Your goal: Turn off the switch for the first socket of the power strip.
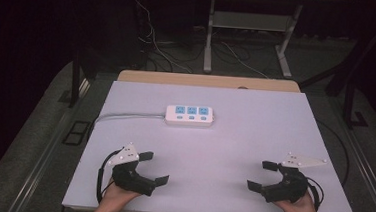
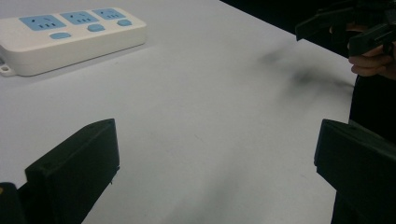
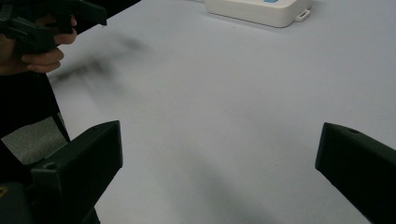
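Both my grippers rest wide open at the near edge of the table, a power strip lying ahead of them.

My left gripper (image 1: 154, 169) and right gripper (image 1: 260, 175) each have their jaws spread apart with nothing between them, tips facing each other across bare white table (image 1: 232, 154). Well beyond them, just left of centre, lies a white power strip (image 1: 189, 115) with three blue sockets facing up. Its long axis runs side to side, and its white cord (image 1: 125, 115) trails off its left end toward the table's left edge. I judge this the start: nothing is touched yet, and the next move calls for reaching forward to the strip.
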`<state>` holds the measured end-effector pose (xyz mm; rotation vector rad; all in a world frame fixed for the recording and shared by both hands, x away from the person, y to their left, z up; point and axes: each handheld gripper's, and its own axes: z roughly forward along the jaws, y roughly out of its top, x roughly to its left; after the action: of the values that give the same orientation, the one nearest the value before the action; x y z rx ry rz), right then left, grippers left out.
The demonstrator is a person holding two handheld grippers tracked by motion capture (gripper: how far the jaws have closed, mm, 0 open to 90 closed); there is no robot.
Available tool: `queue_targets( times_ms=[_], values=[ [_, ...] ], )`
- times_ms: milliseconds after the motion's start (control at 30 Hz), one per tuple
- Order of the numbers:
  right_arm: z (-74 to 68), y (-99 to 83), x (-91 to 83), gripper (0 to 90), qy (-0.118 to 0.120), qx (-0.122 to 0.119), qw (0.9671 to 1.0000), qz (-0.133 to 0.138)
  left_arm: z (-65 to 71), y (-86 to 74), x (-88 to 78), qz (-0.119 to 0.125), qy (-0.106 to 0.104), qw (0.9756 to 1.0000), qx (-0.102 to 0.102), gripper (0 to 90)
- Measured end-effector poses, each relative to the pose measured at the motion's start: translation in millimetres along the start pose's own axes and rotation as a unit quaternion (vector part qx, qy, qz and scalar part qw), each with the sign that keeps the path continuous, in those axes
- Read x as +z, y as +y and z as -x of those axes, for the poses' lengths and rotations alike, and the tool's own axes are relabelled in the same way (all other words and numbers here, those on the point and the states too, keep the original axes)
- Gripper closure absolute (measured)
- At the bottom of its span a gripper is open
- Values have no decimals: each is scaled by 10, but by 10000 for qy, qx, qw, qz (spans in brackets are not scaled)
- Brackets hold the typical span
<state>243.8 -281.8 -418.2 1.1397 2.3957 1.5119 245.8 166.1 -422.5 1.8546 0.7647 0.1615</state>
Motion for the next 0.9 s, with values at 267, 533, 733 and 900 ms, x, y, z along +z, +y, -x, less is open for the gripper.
queue_targets(
  times_ms=[267, 533, 733, 900],
  values=[
    [6, -7, -12, 5, 9, 17, 10000, -23, 11, -4, 8, -40, -4, 10000, 26, 0],
    [39, -22, -26, 5, -3, 114, 9999, -44, 33, 14, 20, -165, 12, 9998, 112, 0],
    [34, -34, -28, 5, -59, 136, 9999, -80, 31, 44, 24, -242, -1, 9997, 83, 0],
    [37, -35, -30, 5, -72, 146, 9998, -85, 26, 93, 15, -305, -16, 9995, 70, 0]
  ],
)
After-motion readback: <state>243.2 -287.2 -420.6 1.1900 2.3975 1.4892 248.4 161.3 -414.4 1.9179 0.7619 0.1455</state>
